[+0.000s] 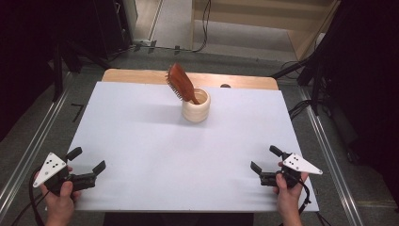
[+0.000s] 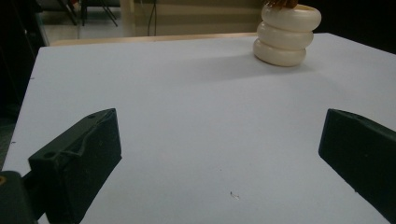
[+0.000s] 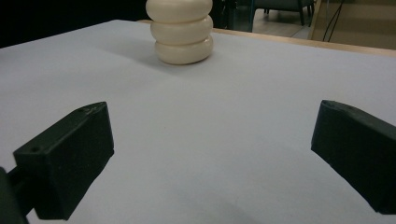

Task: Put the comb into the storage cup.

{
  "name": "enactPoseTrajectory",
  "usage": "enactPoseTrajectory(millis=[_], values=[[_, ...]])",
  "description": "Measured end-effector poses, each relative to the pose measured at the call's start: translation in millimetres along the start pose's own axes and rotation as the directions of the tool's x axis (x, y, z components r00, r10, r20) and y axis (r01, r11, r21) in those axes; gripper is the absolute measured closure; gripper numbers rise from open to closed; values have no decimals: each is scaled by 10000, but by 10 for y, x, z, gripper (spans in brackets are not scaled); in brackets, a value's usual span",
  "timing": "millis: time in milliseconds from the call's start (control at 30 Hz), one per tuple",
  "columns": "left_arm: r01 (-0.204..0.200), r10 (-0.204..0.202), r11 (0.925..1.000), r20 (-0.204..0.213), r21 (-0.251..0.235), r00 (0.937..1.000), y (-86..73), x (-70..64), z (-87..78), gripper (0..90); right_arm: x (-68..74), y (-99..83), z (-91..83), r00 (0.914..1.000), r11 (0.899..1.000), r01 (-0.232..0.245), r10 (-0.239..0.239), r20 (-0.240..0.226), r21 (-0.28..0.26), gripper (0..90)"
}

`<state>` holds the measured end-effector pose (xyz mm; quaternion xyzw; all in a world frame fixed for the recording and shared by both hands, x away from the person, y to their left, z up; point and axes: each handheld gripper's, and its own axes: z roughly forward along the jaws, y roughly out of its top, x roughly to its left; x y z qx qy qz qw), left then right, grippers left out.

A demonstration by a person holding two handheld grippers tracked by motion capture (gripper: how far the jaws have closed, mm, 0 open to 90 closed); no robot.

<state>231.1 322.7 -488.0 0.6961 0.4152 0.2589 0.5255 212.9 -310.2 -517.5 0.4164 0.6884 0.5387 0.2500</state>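
Leaning wooden hairbrush [image 1: 181, 83] in ribbed cream cup [image 1: 196, 106] | both hand-held grippers gaping, empty

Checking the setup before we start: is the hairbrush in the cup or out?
In. The hairbrush stands handle-down in the cream cup, leaning left over its rim.

Left hand [image 1: 60, 195] near the front left corner of the table [image 1: 141, 141], wrapped around the left gripper [image 1: 86, 160], grey three-cornered plate on top, cable trailing down toward the front edge. Jaws spread wide, nothing between them, angled inward and toward the far edge; in the left gripper view both black jaws rising from the bottom with bare surface between. Right hand [image 1: 287, 188] near the front right corner, holding the right gripper [image 1: 265, 158], plate tilted outward. Jaws likewise held well apart and empty, pointing inward and toward the far edge. Forearms entering over the front edge, well apart.
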Motion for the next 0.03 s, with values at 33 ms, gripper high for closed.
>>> enactPoseTrajectory(millis=[33], values=[[4,-4,10000,13,-9,10000,-2,4,2,0,2,0,0,10000,10000,7,-7,2,8,0]])
